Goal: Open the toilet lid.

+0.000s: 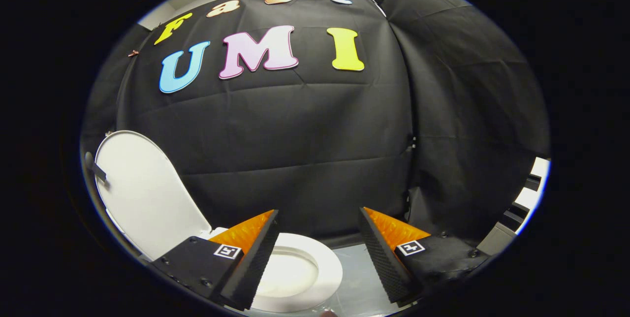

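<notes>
The white toilet lid (142, 194) stands raised, nearly upright, to the left of my fingers and beyond the left one. Below it the white seat ring (325, 263) and the bowl opening (288, 275) lie exposed, partly behind the left finger (256, 253) and reaching into the gap between the fingers. My gripper (319, 214) is open, held above the seat, with nothing between its fingers. It touches neither the lid nor the seat.
Black cloth walls close the booth behind the toilet and to the right. A pale glossy floor (357, 277) shows between the seat and the right finger. A white and dark frame (521, 204) stands at the far right.
</notes>
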A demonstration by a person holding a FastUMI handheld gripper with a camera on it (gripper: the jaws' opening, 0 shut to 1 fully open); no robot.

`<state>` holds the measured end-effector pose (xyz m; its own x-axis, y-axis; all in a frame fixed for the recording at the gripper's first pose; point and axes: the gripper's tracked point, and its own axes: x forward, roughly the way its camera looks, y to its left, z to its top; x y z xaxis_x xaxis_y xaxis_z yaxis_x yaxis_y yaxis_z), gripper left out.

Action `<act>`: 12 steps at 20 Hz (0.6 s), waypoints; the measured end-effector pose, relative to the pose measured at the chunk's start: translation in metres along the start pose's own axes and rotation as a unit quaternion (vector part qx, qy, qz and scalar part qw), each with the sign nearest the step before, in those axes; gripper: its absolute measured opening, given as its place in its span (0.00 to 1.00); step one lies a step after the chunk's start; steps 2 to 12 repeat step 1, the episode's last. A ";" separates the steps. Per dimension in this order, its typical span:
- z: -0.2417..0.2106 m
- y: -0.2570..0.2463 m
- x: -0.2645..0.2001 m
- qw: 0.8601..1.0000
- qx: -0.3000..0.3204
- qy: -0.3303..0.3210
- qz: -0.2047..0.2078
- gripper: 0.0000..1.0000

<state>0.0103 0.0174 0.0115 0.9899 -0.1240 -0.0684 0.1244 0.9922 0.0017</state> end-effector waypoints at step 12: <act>-0.002 -0.001 0.000 1.000 -0.007 0.002 -0.002 0.99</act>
